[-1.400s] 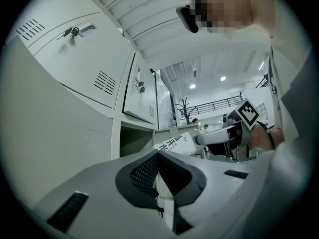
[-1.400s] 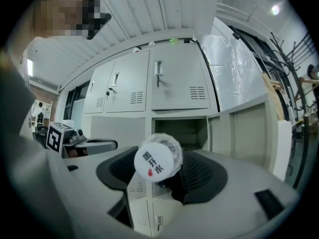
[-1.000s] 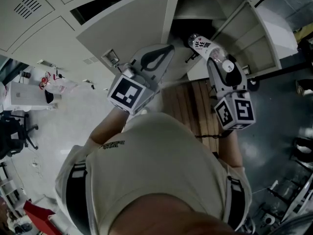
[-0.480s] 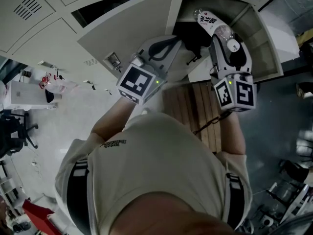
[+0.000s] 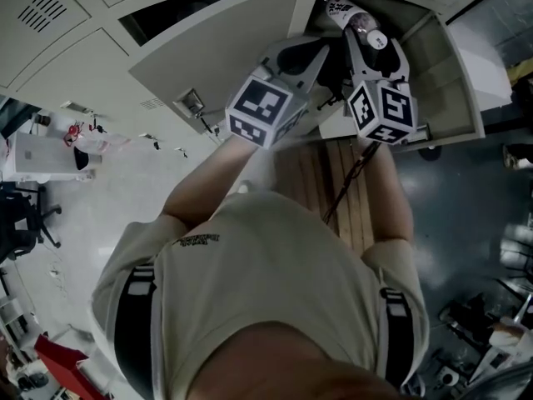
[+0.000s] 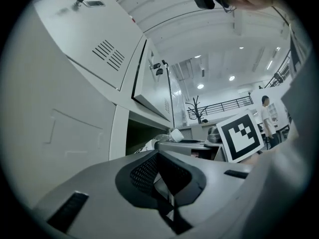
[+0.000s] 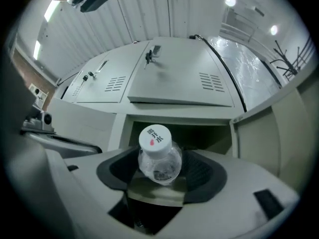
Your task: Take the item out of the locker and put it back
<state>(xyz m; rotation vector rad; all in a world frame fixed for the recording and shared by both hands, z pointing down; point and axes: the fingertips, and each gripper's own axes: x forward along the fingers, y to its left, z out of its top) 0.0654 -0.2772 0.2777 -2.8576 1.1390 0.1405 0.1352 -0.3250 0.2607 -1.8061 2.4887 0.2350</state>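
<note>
R gripper (image 7: pixel 160 169): jaws wide, clamped on clear water bottle (image 7: pixel 158 156), pads on the shoulder just below the white cap (image 7: pixel 155 137). Cap end faces back toward the cam; body seems to project fwd past the tips. Head view puts the bottle at the mouth of the open locker compartment (image 7: pixel 209 136), partly inside, not set down. Judged step: put-back, near its end.

L gripper (image 6: pixel 158 153): jaws together, nothing in them. It sits just beside the R gripper, close to the compartment's edge.

Risks from here:
- Slip/rotate. Bottle is round, smooth and thin-walled, and the grip is near one end only. Weight of the overhanging body could lever it down in the pads, so it drops short of the shelf.
- Clip on frame. Leading end isn't visible from R gripper view. If it rides low or wide it hits the compartment's edge and twists in the jaws.
- Early release. If the jaws open before the bottle rests on the shelf, it rolls, maybe back out.
- Crowding. The two grippers are nearly touching; L could bump R or the open door (image 7: pixel 271 133) at R's side.
- Cable (image 5: pixel 346 182) hangs below R gripper and may snag on pull-back.
</note>
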